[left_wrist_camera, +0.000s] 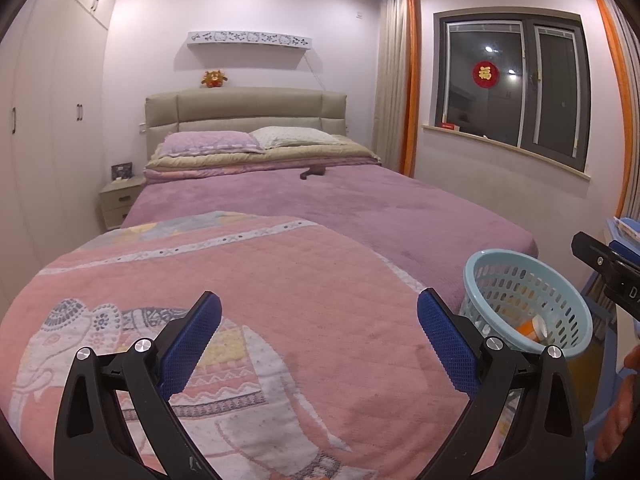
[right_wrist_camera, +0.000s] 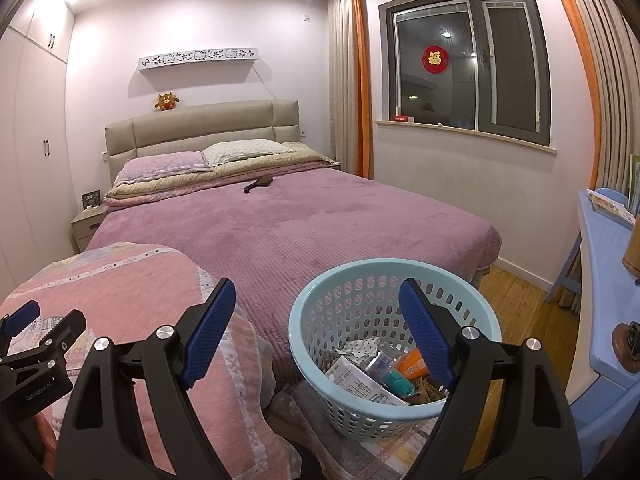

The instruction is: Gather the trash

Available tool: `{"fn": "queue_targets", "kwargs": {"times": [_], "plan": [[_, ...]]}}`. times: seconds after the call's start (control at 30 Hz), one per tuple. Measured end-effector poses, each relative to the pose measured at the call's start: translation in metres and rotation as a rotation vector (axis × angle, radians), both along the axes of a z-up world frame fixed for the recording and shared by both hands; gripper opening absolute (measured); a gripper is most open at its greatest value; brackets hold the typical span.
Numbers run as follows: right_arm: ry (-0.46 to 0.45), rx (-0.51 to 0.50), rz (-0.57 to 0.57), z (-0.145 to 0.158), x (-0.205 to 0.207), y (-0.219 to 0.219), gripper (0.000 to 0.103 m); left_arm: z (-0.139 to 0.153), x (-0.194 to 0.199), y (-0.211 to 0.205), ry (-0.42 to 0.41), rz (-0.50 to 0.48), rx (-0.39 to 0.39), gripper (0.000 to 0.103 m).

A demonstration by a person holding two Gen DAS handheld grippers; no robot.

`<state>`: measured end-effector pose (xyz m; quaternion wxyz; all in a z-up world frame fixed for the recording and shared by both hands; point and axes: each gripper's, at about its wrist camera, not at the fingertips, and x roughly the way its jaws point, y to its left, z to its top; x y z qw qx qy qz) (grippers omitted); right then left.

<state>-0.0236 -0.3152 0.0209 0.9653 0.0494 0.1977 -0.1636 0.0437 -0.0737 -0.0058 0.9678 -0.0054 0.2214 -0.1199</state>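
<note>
A pale blue perforated basket (right_wrist_camera: 320, 344) stands at the foot of the bed and holds several bits of trash: a white carton (right_wrist_camera: 360, 384), an orange bottle (right_wrist_camera: 410, 362), crumpled wrappers. In the left wrist view the same basket (left_wrist_camera: 520, 280) sits at the right. My left gripper (left_wrist_camera: 320, 312) hovers open over a pink elephant-pattern quilt (left_wrist_camera: 240, 280), nothing between its blue pads. My right gripper (right_wrist_camera: 316, 300) is open too, its right finger (right_wrist_camera: 424, 332) over the basket's mouth and its left finger over the quilt's edge. A small dark object (right_wrist_camera: 258, 184) lies far up the purple bedspread.
The bed (right_wrist_camera: 320, 220) with purple cover fills the middle; pillows and headboard at the far end. A wardrobe (left_wrist_camera: 48, 120) lines the left wall, a nightstand (left_wrist_camera: 120, 200) beside it. A blue desk (right_wrist_camera: 600, 280) stands at right, wooden floor between it and the bed. A window sits behind.
</note>
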Motion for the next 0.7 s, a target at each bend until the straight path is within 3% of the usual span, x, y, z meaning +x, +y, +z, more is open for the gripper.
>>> {"fn": "queue_targets", "kwargs": {"times": [0.7], "plan": [[0.011, 0.008, 0.004, -0.0005, 0.0008, -0.0023, 0.080, 0.0017, -0.0012, 0.0008, -0.006, -0.004, 0.003, 0.095]]}}
